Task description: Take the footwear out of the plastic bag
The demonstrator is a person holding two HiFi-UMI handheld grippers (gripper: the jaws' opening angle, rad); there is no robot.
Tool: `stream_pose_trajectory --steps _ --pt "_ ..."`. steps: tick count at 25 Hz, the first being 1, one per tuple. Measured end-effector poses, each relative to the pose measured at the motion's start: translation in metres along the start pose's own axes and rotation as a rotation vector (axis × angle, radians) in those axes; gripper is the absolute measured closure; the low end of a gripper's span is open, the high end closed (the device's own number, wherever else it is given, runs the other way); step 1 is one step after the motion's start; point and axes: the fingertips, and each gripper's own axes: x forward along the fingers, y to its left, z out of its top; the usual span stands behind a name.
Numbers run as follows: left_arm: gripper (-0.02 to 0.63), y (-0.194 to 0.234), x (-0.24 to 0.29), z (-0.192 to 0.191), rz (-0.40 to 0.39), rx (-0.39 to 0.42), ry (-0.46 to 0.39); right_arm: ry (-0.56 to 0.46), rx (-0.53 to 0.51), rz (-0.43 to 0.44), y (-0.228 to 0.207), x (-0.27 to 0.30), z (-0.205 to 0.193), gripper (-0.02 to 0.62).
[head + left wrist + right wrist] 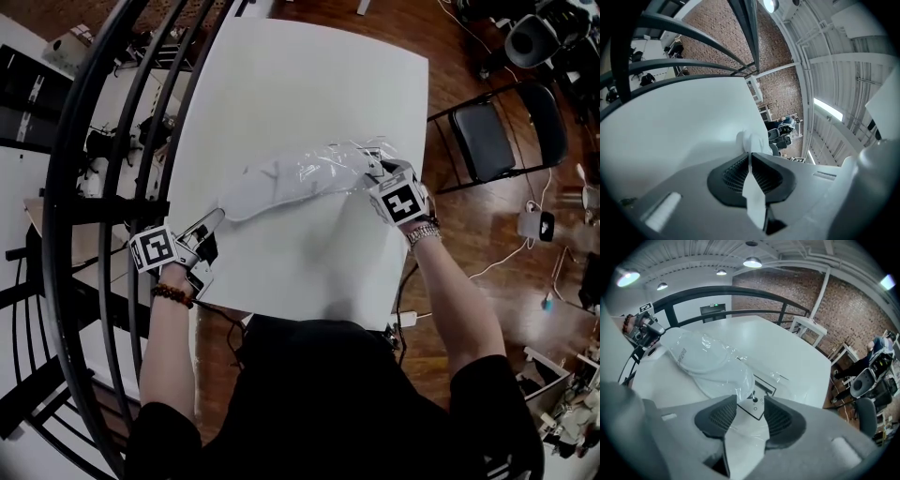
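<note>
Plastic bag label, right gripper view only

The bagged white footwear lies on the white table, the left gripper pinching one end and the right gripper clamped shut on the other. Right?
No: the right gripper view shows the right gripper open, jaws apart over the end of the plastic bag. The left gripper does pinch the other end.

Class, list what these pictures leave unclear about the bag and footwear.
Footwear: head view, crinkled plastic bag blurs its type and number.
Whether the bag is open: head view, right gripper covers that end.
White strip in the shut left gripper: left gripper view, too close to tell film from footwear.
</note>
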Motion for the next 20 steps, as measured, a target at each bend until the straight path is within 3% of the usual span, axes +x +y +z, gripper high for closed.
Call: stream_pose_trajectory --steps 10,15,20 --pt "0.568 0.005 -0.032 0.019 -0.019 -0.053 -0.121 0.038 0.075 -0.118 -0.025 -0.014 -0.03 0.448" --pt "0.569 0.014 -0.051 0.027 -0.014 -0.084 -0.211 0.104 0.148 -0.169 -0.039 -0.021 -0.058 0.448" --pt "0.569 0.025 -0.062 0.03 -0.003 -0.14 -0.288 0.123 0.181 -0.182 -0.046 -0.025 -0.072 0.448"
